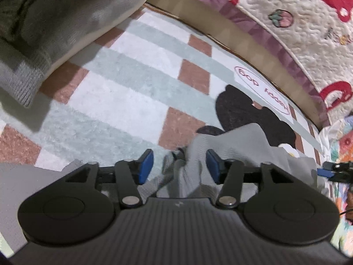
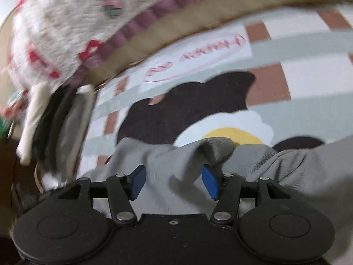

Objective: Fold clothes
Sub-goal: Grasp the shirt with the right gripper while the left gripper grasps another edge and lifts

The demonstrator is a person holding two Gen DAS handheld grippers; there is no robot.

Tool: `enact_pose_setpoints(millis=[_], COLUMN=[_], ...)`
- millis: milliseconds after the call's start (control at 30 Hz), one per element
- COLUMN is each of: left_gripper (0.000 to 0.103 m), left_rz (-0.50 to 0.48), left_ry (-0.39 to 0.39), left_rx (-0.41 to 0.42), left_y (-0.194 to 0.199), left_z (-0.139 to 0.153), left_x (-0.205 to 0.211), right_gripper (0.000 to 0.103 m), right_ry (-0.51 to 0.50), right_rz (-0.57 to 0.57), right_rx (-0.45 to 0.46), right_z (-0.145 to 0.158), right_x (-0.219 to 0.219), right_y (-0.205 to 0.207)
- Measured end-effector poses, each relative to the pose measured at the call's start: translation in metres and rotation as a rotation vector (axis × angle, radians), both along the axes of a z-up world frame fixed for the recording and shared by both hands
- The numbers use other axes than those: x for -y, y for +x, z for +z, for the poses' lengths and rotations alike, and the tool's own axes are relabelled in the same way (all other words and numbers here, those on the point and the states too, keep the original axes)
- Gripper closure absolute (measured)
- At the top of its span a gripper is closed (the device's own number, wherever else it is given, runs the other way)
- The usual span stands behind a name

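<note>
A grey knit garment [image 1: 233, 148] lies rumpled on a checked rug, right in front of both grippers. My left gripper [image 1: 179, 165] is open, its blue pads either side of a raised grey fold. My right gripper [image 2: 174, 181] is open too, with the same grey garment [image 2: 275, 167] bunched between and beyond its pads. The right gripper's tip shows at the right edge of the left wrist view [image 1: 331, 170]. A stack of folded clothes [image 1: 55, 28] lies at the upper left of the left view and at the left in the right view [image 2: 59, 121].
The rug [image 1: 123, 84] has pink, white and pale green checks, a black dog shape [image 1: 247, 108] and a fried-egg motif [image 2: 231, 130]. A bed with a quilted cover [image 1: 297, 22] and wooden edge [image 1: 209, 19] borders the rug.
</note>
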State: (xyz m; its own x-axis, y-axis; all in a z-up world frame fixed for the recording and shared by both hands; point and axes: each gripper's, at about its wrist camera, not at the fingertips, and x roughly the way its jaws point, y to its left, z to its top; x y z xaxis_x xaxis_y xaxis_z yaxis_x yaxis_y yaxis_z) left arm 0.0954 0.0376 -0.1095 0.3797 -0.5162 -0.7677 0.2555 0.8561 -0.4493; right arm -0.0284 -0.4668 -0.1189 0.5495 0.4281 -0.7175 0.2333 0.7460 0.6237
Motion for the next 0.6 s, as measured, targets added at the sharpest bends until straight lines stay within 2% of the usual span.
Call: enact_pose_setpoints(millis=[67, 100, 133, 167, 233, 267, 300, 333, 367, 433, 467, 500, 567, 600], left_gripper=[0.046, 0.049, 0.054, 0.081, 0.099, 0.098, 0.098, 0.098, 0.098, 0.098, 0.098, 0.098, 0.097, 0.096], left_rz=[-0.061, -0.103, -0.143, -0.181, -0.243, -0.252, -0.222, -0.196, -0.183, -0.157, -0.151, -0.170, -0.215, -0.252], left_ry=[0.007, 0.020, 0.051, 0.082, 0.129, 0.090, 0.013, -0.056, -0.093, -0.167, -0.198, -0.206, -0.184, -0.146], left_rx=[-0.015, -0.018, -0.016, -0.007, 0.056, 0.085, 0.111, 0.142, 0.190, 0.287, 0.330, 0.345, 0.326, 0.266], left_y=[0.005, 0.007, 0.009, 0.012, 0.018, 0.025, 0.036, 0.044, 0.045, 0.045, 0.043, 0.033, 0.013, 0.005], left_z=[-0.007, -0.010, -0.015, -0.018, -0.013, -0.004, 0.009, 0.022, 0.036, 0.063, 0.074, 0.078, 0.070, 0.055], left_x=[0.012, 0.022, 0.034, 0.046, 0.063, 0.063, 0.058, 0.054, 0.048, 0.038, 0.032, 0.028, 0.023, 0.026], right_gripper=[0.043, 0.068, 0.086, 0.096, 0.097, 0.097, 0.097, 0.097, 0.098, 0.098, 0.098, 0.098, 0.098, 0.098], right_ry=[0.007, -0.001, -0.027, -0.050, -0.111, -0.146, -0.180, -0.175, -0.168, -0.142, -0.165, -0.191, -0.266, -0.301], right_rz=[-0.064, -0.083, -0.088, -0.082, -0.078, -0.083, -0.088, -0.106, -0.125, -0.106, -0.075, -0.047, -0.004, 0.016], right_rx=[-0.062, -0.088, -0.106, -0.099, -0.025, 0.030, 0.086, 0.177, 0.269, 0.419, 0.481, 0.519, 0.531, 0.481], right_z=[-0.016, -0.023, -0.027, -0.026, -0.010, 0.005, 0.021, 0.042, 0.064, 0.106, 0.126, 0.137, 0.140, 0.127], right_x=[-0.002, -0.005, -0.008, -0.010, -0.012, -0.010, -0.008, -0.005, -0.001, -0.003, -0.007, -0.010, -0.013, -0.012], right_y=[0.008, 0.012, 0.017, 0.022, 0.037, 0.045, 0.053, 0.055, 0.057, 0.044, 0.032, 0.020, -0.009, -0.020])
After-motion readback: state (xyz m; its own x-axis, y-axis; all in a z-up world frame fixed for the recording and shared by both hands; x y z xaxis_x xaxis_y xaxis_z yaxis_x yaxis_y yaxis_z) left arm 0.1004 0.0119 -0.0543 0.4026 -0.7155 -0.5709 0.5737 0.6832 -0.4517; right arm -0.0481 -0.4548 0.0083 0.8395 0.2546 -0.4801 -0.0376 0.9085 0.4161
